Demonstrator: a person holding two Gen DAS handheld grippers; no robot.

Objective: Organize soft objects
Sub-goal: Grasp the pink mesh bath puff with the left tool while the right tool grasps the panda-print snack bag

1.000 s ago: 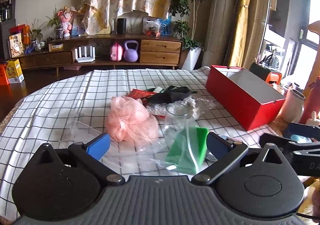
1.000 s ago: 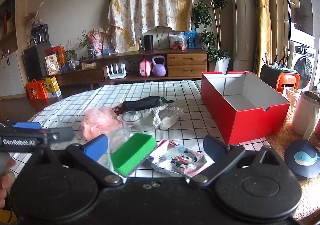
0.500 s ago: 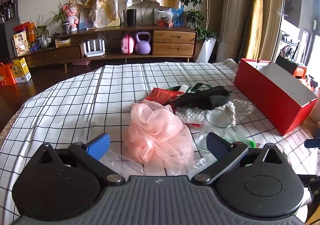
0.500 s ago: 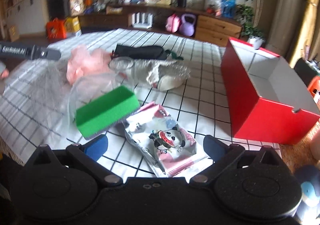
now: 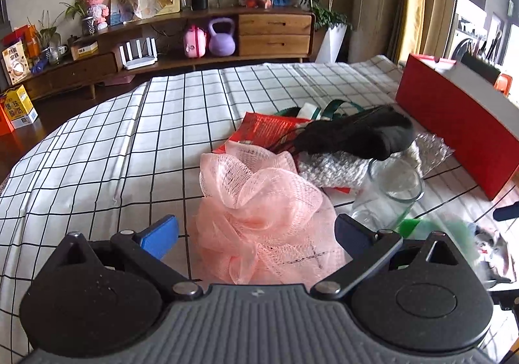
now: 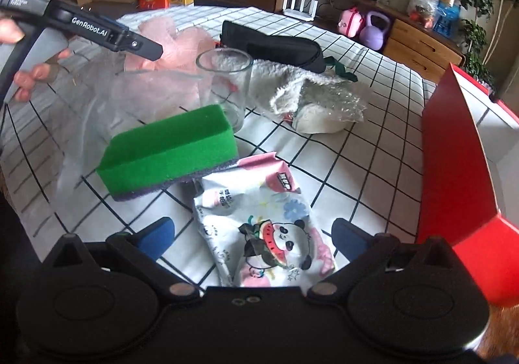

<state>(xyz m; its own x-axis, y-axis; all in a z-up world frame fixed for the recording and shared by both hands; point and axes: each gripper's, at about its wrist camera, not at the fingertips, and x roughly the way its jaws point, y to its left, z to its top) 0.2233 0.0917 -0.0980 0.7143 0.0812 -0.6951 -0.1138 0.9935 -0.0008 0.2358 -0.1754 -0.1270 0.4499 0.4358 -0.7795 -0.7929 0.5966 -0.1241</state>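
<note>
Red box [image 6: 460,169] nothing visible inside, glass cup [image 6: 225,85] empty, both tools released, left tool [image 5: 256,231], right tool [image 6: 253,234]

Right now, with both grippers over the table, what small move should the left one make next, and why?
Probably close the left gripper on the pink mesh pouf. Its jaws stand open with the pouf lying between the fingertips on the checked cloth. The pouf is soft, and the red box sits open nearby to take it.

Left checked cloth [image 5: 107,143] bare; glass [image 6: 225,85], red box [image 6: 454,169] hem central clutter.
</note>
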